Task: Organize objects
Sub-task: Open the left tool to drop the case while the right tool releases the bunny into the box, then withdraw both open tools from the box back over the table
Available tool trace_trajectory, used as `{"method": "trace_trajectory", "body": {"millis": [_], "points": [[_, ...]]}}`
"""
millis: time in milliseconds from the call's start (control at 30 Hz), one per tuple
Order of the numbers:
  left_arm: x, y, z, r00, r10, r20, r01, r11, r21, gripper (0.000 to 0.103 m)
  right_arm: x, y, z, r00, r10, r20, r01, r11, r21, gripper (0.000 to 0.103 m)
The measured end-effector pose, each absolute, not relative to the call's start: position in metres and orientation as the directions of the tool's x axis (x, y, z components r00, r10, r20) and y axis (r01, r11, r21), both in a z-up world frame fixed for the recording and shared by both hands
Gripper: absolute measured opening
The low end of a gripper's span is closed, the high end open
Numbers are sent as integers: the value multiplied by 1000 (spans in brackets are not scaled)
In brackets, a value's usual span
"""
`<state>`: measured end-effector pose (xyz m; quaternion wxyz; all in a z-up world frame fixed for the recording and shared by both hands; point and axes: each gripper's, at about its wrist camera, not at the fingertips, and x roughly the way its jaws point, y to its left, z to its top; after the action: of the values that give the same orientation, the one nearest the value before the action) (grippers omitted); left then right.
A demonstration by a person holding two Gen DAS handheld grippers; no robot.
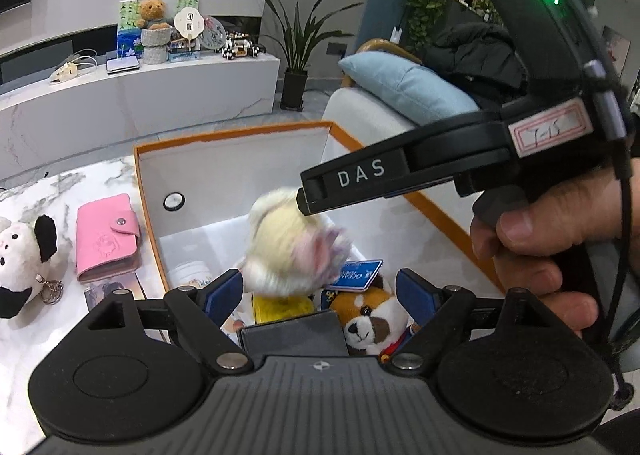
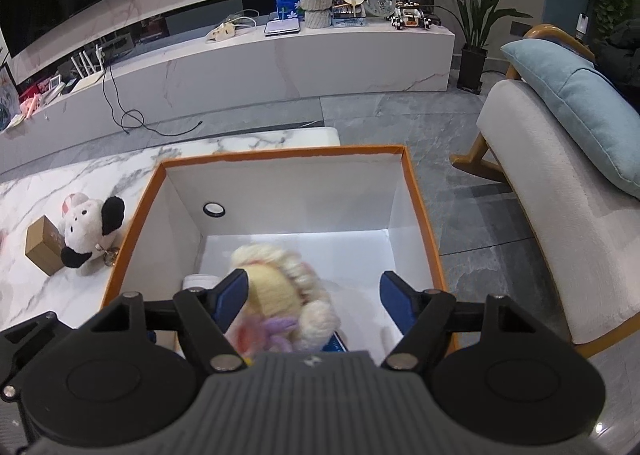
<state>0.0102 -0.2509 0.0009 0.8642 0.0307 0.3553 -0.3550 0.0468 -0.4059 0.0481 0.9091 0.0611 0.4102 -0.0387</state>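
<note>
An orange-rimmed white box (image 1: 236, 135) (image 2: 280, 153) stands on the marble table. A cream plush toy (image 1: 288, 243) (image 2: 280, 295), blurred by motion, is inside the box, below my right gripper (image 2: 314, 295), whose fingers are spread wide and hold nothing. In the left wrist view the right gripper (image 1: 304, 199) reaches in from the right above the toy. My left gripper (image 1: 320, 295) is open over the box's near end, above a fox plush (image 1: 372, 319), a blue card (image 1: 354, 275) and a yellow item (image 1: 280, 305).
A pink wallet (image 1: 106, 239), a black-and-white plush with a key ring (image 1: 22, 255) (image 2: 90, 231) and a brown carton (image 2: 42, 251) lie on the table (image 2: 60, 191) left of the box. An armchair with a blue cushion (image 2: 568, 127) stands to the right.
</note>
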Motion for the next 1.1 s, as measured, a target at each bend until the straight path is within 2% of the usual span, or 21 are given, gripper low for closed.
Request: {"method": "trace_trajectory", "body": {"millis": [500,867,1100], "points": [[9,-215,22,547,-588,-596,624,761,-179,99,45,-399,53,675,-7,-738,113,989,95,74],[11,-159,32,608,-510,-608,571,813,-112,99,50,-375,58,682,20,-731,71,993,93,74],[17,-125,28,628,-458,-629,508,854,-115,99,55,-351,65,693,45,-719,42,994,102,75]]}}
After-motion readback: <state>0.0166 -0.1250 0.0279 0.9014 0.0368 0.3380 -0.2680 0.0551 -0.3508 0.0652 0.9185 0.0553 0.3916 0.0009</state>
